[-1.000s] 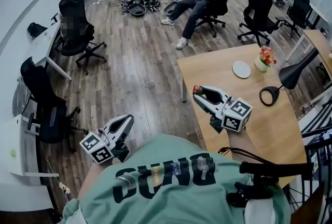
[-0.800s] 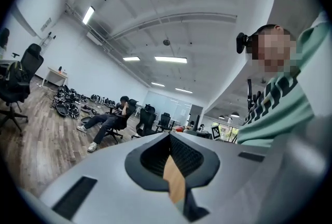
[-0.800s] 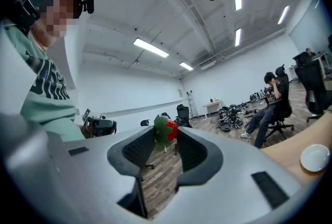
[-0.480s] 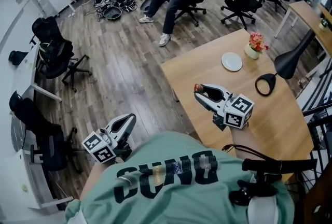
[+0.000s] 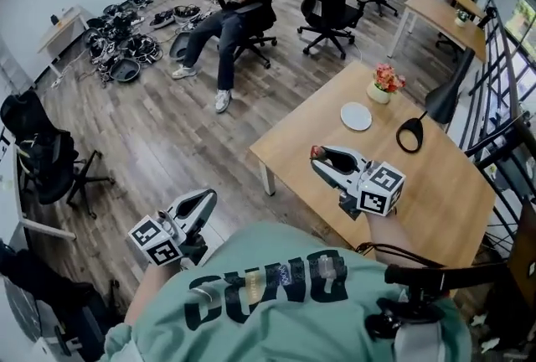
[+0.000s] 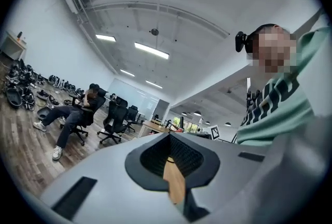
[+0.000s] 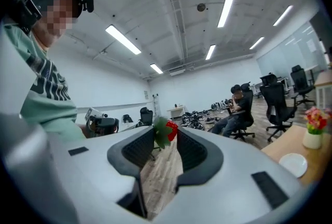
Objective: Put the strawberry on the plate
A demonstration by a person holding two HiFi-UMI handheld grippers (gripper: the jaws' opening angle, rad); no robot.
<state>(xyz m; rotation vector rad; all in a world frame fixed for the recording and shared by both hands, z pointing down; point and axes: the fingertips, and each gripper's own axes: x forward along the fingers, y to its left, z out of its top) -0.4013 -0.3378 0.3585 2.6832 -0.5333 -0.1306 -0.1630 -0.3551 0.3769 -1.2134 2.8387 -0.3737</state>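
**A:** My right claw (image 5: pixel 322 157) is half-closed, pinching the small red strawberry with green leaves (image 5: pixel 316 152) at its tips, above the near-left edge of the wooden tabletop (image 5: pixel 435 184). My left claw (image 5: pixel 203 199) hangs closed with nothing in it.

**B:** The white round plate (image 5: pixel 356 116) sits farther right, well apart. I'd carry level, lower over its centre, then release low.

**A:** The berry looks crosswise between the tips: leaves left, red end right.
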